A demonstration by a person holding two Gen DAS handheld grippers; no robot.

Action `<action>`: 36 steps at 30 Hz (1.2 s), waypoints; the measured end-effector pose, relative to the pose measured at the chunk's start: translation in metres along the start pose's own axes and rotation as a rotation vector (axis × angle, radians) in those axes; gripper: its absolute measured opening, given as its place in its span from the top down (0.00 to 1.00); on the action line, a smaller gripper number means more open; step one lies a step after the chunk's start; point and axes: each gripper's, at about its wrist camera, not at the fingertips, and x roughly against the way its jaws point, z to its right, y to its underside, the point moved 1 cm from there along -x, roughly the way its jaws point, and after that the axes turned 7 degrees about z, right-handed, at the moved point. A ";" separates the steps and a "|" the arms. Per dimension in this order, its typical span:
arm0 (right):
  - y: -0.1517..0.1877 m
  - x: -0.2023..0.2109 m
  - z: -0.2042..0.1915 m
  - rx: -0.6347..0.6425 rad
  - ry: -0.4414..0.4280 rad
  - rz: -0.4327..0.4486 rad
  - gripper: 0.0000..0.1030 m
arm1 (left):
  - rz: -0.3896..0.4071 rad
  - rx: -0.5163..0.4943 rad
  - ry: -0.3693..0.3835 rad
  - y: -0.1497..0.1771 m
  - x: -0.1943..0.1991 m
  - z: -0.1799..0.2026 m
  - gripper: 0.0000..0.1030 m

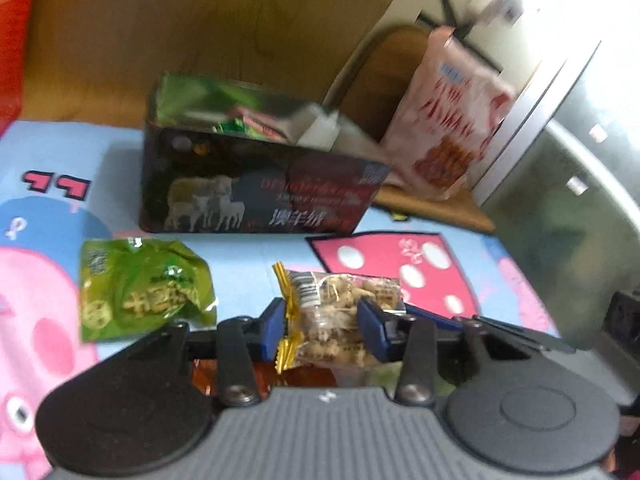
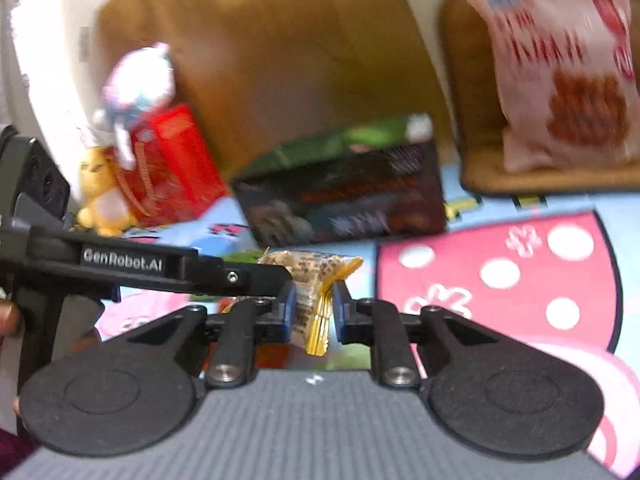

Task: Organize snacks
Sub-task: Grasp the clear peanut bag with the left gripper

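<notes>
Left wrist: dark tin [image 1: 256, 196] holds assorted snack packets [image 1: 248, 122].

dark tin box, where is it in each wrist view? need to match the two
Left wrist: dark tin box at centre, upper middle, lid off, packets inside, behind the green packet.
Right wrist: same box at centre, blurred, right of the red box.
Shared landmark: pink snack bag, right of the box in both.

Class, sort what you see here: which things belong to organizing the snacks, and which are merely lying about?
Belongs to the job:
clear peanut snack packet, between both tools' fingers
green snack packet
dark tin box holding snacks
pink snack bag

Lying about:
cartoon mat
yellow plush toy
red box
</notes>
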 end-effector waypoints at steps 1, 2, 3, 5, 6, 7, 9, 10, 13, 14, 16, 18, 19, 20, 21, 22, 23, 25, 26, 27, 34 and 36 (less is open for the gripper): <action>0.002 0.008 -0.007 0.016 -0.013 0.010 0.78 | 0.014 -0.004 0.005 0.003 0.012 0.001 0.62; 0.003 0.013 -0.011 0.025 -0.026 0.010 0.78 | 0.022 -0.018 0.003 0.008 0.022 0.003 0.62; 0.007 0.018 -0.016 0.033 -0.042 0.006 0.78 | 0.022 -0.035 -0.005 0.016 0.032 0.006 0.62; 0.017 0.027 -0.024 0.051 -0.064 -0.020 0.78 | 0.007 -0.054 -0.018 0.031 0.042 0.010 0.62; 0.023 0.031 -0.028 0.060 -0.071 -0.036 0.78 | -0.009 -0.056 -0.024 0.042 0.049 0.010 0.62; 0.030 0.035 -0.031 0.064 -0.079 -0.055 0.77 | -0.024 -0.053 -0.028 0.052 0.053 0.009 0.62; 0.040 0.041 -0.035 0.056 -0.090 -0.087 0.76 | -0.048 -0.038 -0.031 0.068 0.060 0.009 0.62; 0.046 0.046 -0.037 0.049 -0.097 -0.102 0.76 | -0.059 -0.032 -0.031 0.075 0.063 0.009 0.62; 0.059 0.054 -0.042 0.045 -0.107 -0.131 0.74 | -0.069 -0.028 -0.035 0.094 0.074 0.009 0.61; 0.063 0.058 -0.046 0.056 -0.111 -0.136 0.71 | -0.065 -0.037 -0.040 0.098 0.079 0.010 0.61; 0.070 0.067 -0.053 0.086 -0.122 -0.133 0.65 | -0.059 -0.041 -0.043 0.102 0.085 0.012 0.61; 0.073 0.072 -0.059 0.119 -0.130 -0.126 0.47 | -0.050 -0.037 -0.034 0.105 0.093 0.011 0.57; 0.074 0.075 -0.061 0.135 -0.130 -0.118 0.43 | -0.043 -0.036 -0.033 0.106 0.097 0.011 0.54; 0.075 0.078 -0.064 0.159 -0.127 -0.103 0.39 | -0.035 -0.036 -0.039 0.106 0.100 0.011 0.49; 0.076 0.079 -0.066 0.180 -0.125 -0.094 0.38 | -0.024 -0.035 -0.047 0.106 0.103 0.010 0.46; 0.077 0.080 -0.068 0.199 -0.122 -0.091 0.38 | -0.011 -0.035 -0.054 0.106 0.107 0.009 0.40; 0.079 0.080 -0.069 0.208 -0.117 -0.091 0.38 | 0.003 -0.033 -0.060 0.105 0.111 0.008 0.38; 0.082 0.079 -0.069 0.227 -0.101 -0.097 0.37 | 0.011 -0.025 -0.068 0.100 0.114 0.006 0.38; 0.085 0.077 -0.069 0.236 -0.088 -0.104 0.37 | 0.012 -0.020 -0.067 0.098 0.114 0.005 0.38; 0.086 0.075 -0.070 0.244 -0.076 -0.107 0.37 | 0.013 -0.018 -0.062 0.096 0.113 0.005 0.38; 0.095 0.067 -0.077 0.315 -0.035 -0.094 0.37 | -0.040 -0.070 -0.064 0.106 0.089 0.017 0.43; 0.097 0.067 -0.081 0.347 -0.024 -0.090 0.41 | -0.038 -0.090 -0.069 0.111 0.087 0.020 0.47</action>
